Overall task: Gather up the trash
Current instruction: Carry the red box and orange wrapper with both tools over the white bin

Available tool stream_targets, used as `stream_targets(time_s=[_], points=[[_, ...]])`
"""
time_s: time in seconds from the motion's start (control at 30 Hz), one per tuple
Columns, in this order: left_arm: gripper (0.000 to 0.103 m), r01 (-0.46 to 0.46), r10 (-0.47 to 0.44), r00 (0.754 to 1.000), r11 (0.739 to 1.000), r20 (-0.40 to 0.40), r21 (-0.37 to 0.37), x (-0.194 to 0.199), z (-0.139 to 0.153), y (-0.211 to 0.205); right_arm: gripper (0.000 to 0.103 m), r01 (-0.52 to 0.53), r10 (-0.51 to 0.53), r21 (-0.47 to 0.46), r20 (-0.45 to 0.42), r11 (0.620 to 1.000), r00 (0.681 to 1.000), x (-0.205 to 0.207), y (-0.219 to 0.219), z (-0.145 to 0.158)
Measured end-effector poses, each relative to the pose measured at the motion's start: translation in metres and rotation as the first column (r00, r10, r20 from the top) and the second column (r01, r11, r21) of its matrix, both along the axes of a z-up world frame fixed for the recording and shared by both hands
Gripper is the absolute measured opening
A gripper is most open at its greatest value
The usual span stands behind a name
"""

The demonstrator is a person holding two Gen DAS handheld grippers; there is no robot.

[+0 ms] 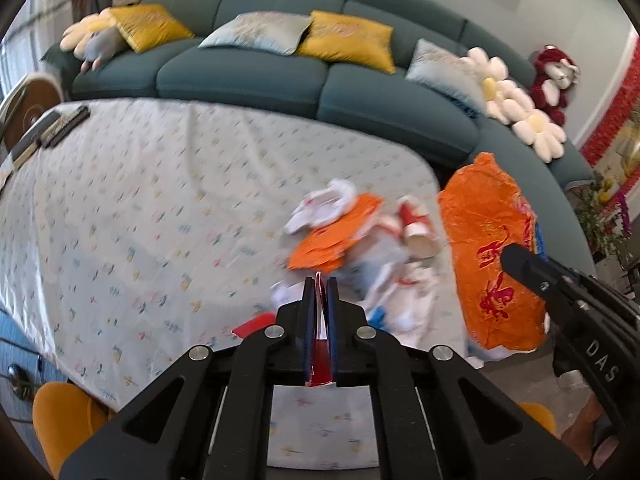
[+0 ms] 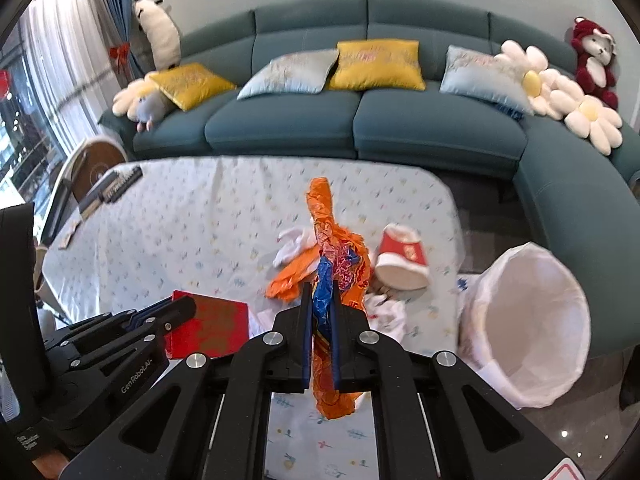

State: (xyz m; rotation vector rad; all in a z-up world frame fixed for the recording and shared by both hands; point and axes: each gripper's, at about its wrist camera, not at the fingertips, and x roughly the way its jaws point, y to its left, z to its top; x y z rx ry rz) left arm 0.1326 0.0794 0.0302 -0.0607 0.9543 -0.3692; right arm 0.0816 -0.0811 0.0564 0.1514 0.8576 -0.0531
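My left gripper (image 1: 320, 280) is shut on a flat red paper packet (image 1: 320, 344), which also shows in the right wrist view (image 2: 208, 328), held above the table. My right gripper (image 2: 321, 286) is shut on a crumpled orange plastic wrapper (image 2: 324, 224) and holds it up; it shows large in the left wrist view (image 1: 492, 256). On the tablecloth lie an orange wrapper (image 1: 332, 236), white crumpled paper (image 1: 320, 204), and a tipped red and white paper cup (image 2: 402, 260). A bin lined with a white bag (image 2: 532, 332) stands right of the table.
The table carries a patterned white cloth (image 2: 192, 216) with remotes (image 2: 116, 186) at its far left. A teal sofa (image 2: 360, 120) with cushions and plush toys curves behind and to the right. Orange stools (image 1: 64, 420) stand near the front edge.
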Motion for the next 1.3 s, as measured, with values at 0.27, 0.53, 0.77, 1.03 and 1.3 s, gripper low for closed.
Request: stream_targets(time_s=[0.27,0.53,0.77,1.03,1.3], points=[[0.005,0.123,-0.119,0.99,0.991,0.076,-0.053,-0.021,0.047,-0.068,0.007,0.09,-0.089,-0.009,0.084,0.996,0.993,-0.039,-0.049,0.036],[0.005,0.252,-0.242,0.964,0.963,0.109,-0.09,-0.039,0.07,-0.145,0.007,0.207,-0.203,-0.021,0.125,0.978,0.971,-0.072,-0.111,0.05],[0.005,0.342,-0.332,0.937,0.936,0.114,-0.086,-0.045,0.07,-0.208,0.007,0.302,-0.297,-0.017,0.123,0.953,0.947,-0.091,-0.167,0.044],[0.005,0.398,-0.393,0.917,0.913,0.073,-0.085,-0.042,0.055,-0.267,0.007,0.363,-0.36,-0.008,0.094,0.932,0.928,-0.09,-0.219,0.026],[0.006,0.416,-0.417,0.909,0.903,0.013,-0.109,-0.025,0.036,-0.303,0.007,0.384,-0.384,0.011,0.054,0.923,0.922,-0.074,-0.246,0.008]])
